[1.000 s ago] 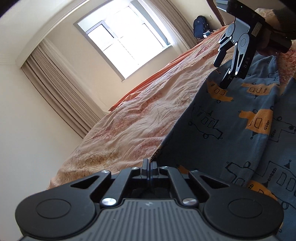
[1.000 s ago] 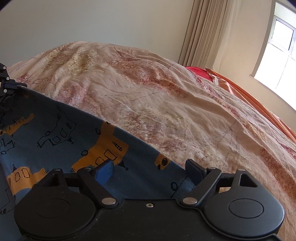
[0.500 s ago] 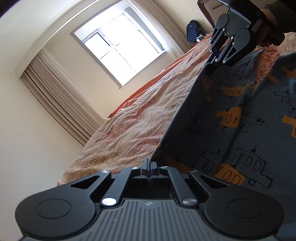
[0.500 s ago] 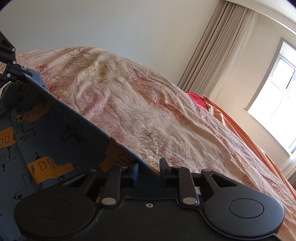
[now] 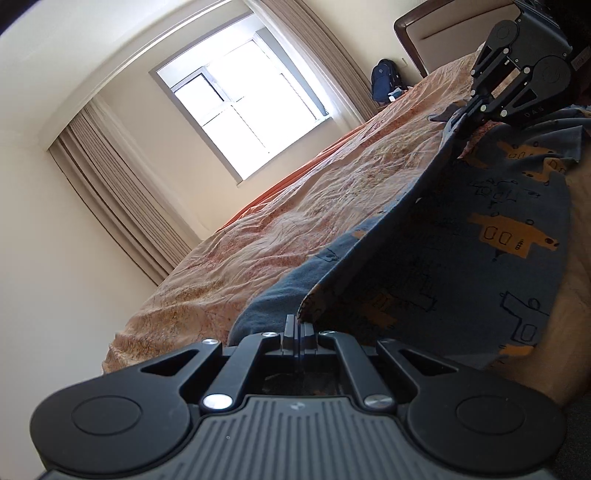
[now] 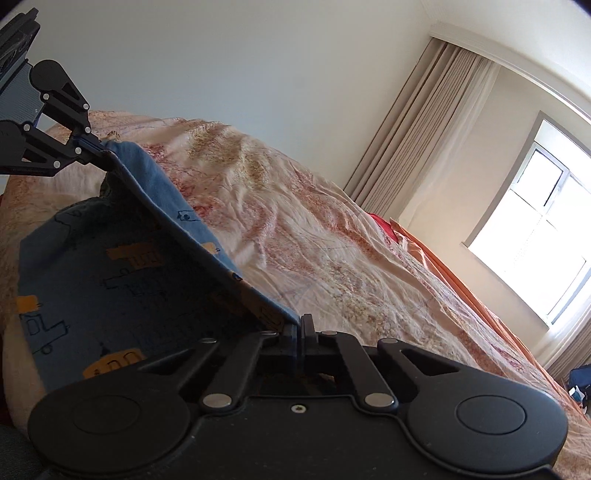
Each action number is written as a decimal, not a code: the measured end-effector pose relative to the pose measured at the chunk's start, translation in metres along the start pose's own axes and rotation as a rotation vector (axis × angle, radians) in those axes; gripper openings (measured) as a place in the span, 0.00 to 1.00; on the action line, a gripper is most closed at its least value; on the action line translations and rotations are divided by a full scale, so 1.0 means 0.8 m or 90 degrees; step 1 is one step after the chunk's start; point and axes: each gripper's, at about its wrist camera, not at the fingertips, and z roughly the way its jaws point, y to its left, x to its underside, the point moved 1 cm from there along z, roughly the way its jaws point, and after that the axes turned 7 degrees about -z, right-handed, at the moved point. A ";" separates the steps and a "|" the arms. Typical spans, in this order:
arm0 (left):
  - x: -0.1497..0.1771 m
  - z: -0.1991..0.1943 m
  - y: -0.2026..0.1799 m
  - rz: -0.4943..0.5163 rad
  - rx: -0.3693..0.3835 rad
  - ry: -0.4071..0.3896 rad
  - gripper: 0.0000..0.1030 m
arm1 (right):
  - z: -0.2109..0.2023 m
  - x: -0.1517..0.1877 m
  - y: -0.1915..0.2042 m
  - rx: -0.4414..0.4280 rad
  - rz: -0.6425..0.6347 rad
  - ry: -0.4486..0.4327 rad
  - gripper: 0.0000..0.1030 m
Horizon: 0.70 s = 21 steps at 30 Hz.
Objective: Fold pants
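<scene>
The pants (image 5: 461,258) are blue with orange and outlined vehicle prints. They hang stretched above the bed between my two grippers. My left gripper (image 5: 298,325) is shut on one corner of the pants' edge. My right gripper (image 6: 300,325) is shut on the other corner. In the left wrist view the right gripper (image 5: 461,118) shows at the upper right, pinching the cloth. In the right wrist view the left gripper (image 6: 101,147) shows at the upper left, pinching the pants (image 6: 110,266). The taut edge runs between them; the rest sags down onto the bed.
The bed has a wrinkled cream and pink floral cover (image 5: 314,221) with an orange sheet (image 6: 461,280) along its far side. A bright window (image 5: 251,110) with curtains is behind. A dark headboard (image 5: 410,33) and a blue backpack (image 5: 386,79) stand at the far end.
My right gripper has closed from open onto the pants' edge. Both grippers have risen, and the pants now hang stretched between them.
</scene>
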 end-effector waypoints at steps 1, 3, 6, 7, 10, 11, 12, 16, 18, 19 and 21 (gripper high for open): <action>0.005 -0.003 -0.003 -0.006 0.003 -0.001 0.00 | -0.009 0.004 0.010 0.005 0.004 0.002 0.00; 0.018 -0.009 -0.011 -0.014 0.012 0.003 0.00 | -0.021 0.012 0.027 0.015 0.018 0.003 0.00; 0.032 -0.008 -0.020 -0.022 0.012 0.010 0.00 | -0.033 0.026 0.052 0.042 0.020 0.000 0.00; 0.035 -0.007 -0.021 -0.029 0.014 0.012 0.00 | -0.033 0.030 0.060 0.045 0.025 0.002 0.00; 0.043 -0.008 -0.022 -0.041 0.012 0.010 0.00 | -0.034 0.040 0.075 0.057 0.042 0.007 0.00; 0.043 -0.009 -0.023 -0.042 0.011 0.008 0.00 | -0.036 0.043 0.080 0.063 0.047 0.007 0.00; 0.043 -0.011 -0.022 -0.044 0.011 0.007 0.00 | -0.038 0.046 0.084 0.068 0.053 0.006 0.00; 0.043 -0.013 -0.016 -0.048 0.013 0.000 0.00 | -0.049 0.048 0.088 0.084 0.071 -0.006 0.00; 0.045 -0.015 -0.017 -0.045 0.013 -0.002 0.00 | -0.055 0.046 0.090 0.090 0.069 -0.013 0.00; 0.048 -0.017 -0.020 -0.043 0.013 -0.001 0.00 | -0.058 0.045 0.091 0.093 0.066 -0.015 0.00; 0.051 -0.020 -0.024 -0.043 0.014 0.002 0.00 | -0.065 0.045 0.095 0.095 0.056 -0.017 0.00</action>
